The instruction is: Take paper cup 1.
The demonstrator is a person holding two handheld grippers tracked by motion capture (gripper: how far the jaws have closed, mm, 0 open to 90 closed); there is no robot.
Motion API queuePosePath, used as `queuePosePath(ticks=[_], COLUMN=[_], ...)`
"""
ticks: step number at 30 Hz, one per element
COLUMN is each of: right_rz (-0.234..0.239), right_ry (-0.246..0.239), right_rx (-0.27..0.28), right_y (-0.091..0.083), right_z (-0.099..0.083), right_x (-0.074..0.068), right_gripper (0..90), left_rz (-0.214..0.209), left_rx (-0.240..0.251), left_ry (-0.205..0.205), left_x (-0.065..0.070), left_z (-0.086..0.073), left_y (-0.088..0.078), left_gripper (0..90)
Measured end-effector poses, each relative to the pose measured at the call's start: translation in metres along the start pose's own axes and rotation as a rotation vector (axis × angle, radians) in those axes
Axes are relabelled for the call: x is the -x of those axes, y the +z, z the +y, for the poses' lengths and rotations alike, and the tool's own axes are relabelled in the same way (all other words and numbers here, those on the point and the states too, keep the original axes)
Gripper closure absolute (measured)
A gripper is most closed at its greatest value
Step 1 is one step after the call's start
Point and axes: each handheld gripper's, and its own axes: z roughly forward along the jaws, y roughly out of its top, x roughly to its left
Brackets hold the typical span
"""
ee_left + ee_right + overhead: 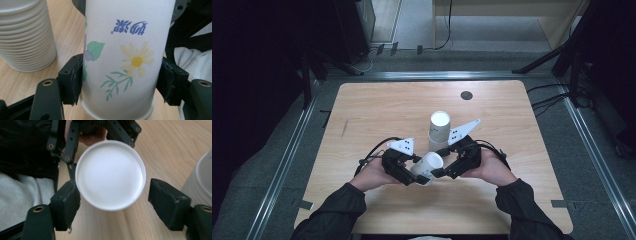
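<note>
On the tabletop (377,107) one stack of paper cups (439,131) stands upright beyond my hands. One single flowered cup (428,167) lies tilted between both grippers: light, thin-walled, easily crushed, so I would grip it gently at mid-wall. My left gripper (121,77) is closed on its sides; my right gripper (115,202) stands open around its base, one pad touching at most.
</note>
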Motion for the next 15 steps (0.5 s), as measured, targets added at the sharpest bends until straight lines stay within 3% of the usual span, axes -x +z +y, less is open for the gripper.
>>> queuePosePath(ticks=[12, 15], right_rz=[-0.061, -0.065], right_ry=[-0.014, -0.008], right_rx=[-0.033, -0.034], right_y=[-0.002, -0.003], right_z=[-0.009, -0.012], right_x=[-0.003, -0.002], right_gripper=[24.4, 25.2], left_rz=[0.017, 0.026], left_rx=[0.008, -0.022], left_ry=[-0.045, -0.046], left_x=[-0.005, -0.005], left_z=[-0.004, -0.003], left_y=[-0.019, -0.020], left_gripper=[30.4, 30.3])
